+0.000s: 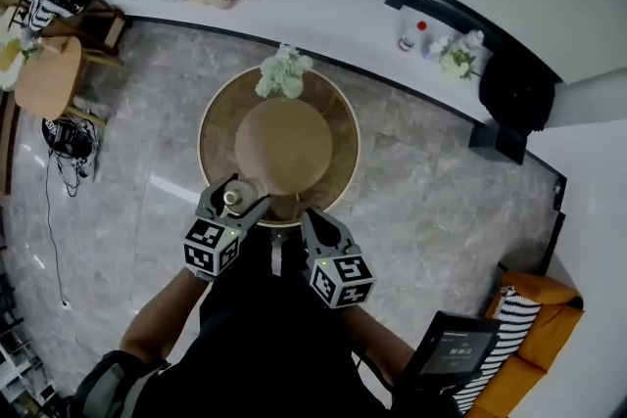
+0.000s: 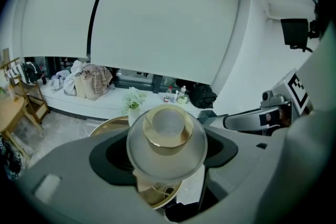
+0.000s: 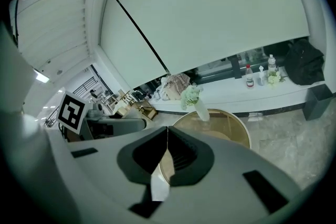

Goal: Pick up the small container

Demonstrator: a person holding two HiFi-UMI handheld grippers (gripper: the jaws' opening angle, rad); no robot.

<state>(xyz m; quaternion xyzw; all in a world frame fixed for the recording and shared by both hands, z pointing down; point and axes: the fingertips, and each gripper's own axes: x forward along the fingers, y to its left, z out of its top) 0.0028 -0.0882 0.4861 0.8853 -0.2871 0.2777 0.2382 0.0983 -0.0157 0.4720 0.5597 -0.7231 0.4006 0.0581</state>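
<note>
Left gripper point(image 1: 235, 197) clamped on small container point(image 2: 167, 136), clear round jar with gold cap, held over near edge of round table point(image 1: 284, 147). Right gripper point(image 1: 312, 216) just beside it, jaws pressed together, nothing between them. Both forearms bent in close to torso. Grey marble floor point(image 1: 421, 191); white ledge point(image 1: 323, 10) along far wall. Count: 2 grippers, 1 container, 1 table, 1 flower vase point(image 1: 284, 73) at table's far rim.
</note>
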